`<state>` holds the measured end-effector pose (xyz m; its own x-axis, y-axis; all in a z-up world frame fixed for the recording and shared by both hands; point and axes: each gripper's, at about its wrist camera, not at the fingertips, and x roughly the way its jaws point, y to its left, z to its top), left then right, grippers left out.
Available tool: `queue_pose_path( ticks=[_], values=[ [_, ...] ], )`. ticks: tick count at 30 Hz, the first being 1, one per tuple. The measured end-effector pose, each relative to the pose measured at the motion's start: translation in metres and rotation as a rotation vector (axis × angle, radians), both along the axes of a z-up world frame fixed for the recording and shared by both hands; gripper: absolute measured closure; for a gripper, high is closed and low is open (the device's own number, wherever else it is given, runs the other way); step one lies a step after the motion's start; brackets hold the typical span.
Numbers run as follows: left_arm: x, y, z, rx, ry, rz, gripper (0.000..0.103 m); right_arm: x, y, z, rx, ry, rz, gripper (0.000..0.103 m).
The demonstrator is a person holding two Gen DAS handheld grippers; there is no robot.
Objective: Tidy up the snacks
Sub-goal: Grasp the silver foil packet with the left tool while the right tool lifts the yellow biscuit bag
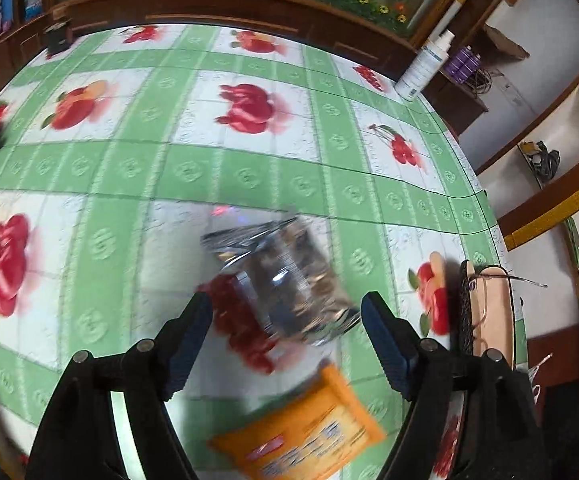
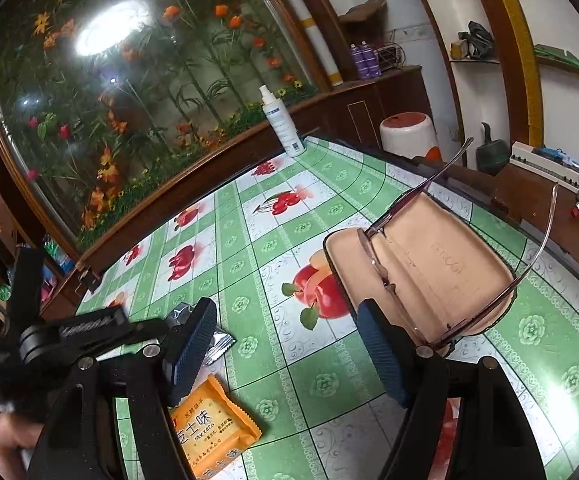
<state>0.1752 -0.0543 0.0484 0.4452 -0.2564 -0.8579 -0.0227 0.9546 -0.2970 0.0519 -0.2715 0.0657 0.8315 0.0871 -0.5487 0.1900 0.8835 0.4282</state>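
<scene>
My left gripper [image 1: 285,332] hung over the table [image 1: 249,168], its fingers spread wide and gripping nothing; the blurred silver snack packet [image 1: 281,280] lay loose between their tips. An orange biscuit packet [image 1: 301,432] sat just nearer me. My right gripper [image 2: 285,352] stood open and empty beside the open glasses case [image 2: 429,272].

Both wrist views angled down, sharing tablecloth [image 1: 249,172]
</scene>
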Motion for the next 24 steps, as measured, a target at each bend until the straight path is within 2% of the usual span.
queue_pose_path(
  ticks=[2,4,6,7,8,9,11,12,19,24],
  values=[
    [0.009,-0.008,-0.004,0.026,-0.001,0.009,0.019,0.000,0.000,-0.001,0.009,0.003,0.002,0.026],
    [0.023,-0.013,-0.016,0.059,0.031,0.028,0.019,0.000,0.000,-0.001,0.011,0.005,0.003,0.026],
    [0.032,-0.015,-0.026,0.059,0.059,0.033,0.019,0.000,0.001,-0.001,0.003,0.003,0.001,0.026],
    [0.035,-0.017,-0.028,0.061,0.061,0.030,0.019,0.001,0.001,-0.001,0.003,0.004,0.000,0.026],
    [0.035,-0.019,-0.027,0.084,0.028,0.025,0.019,0.001,0.001,-0.002,0.004,0.005,0.001,0.026],
    [0.035,-0.022,-0.027,0.113,0.019,0.015,0.020,0.002,0.001,-0.003,0.005,0.009,0.003,0.026],
    [0.035,-0.024,-0.027,0.143,0.006,-0.002,0.033,0.002,0.002,-0.003,0.005,0.012,0.006,0.026],
    [0.033,-0.024,-0.026,0.151,-0.005,-0.019,0.034,0.002,0.002,-0.003,0.003,0.013,0.006,0.026],
    [0.012,0.008,-0.027,0.126,-0.036,-0.028,0.038,0.006,0.009,-0.006,-0.001,0.028,0.048,0.026],
    [-0.019,0.046,-0.014,0.076,-0.069,-0.003,0.038,0.018,0.028,-0.017,0.011,0.080,0.192,0.025]
  ],
)
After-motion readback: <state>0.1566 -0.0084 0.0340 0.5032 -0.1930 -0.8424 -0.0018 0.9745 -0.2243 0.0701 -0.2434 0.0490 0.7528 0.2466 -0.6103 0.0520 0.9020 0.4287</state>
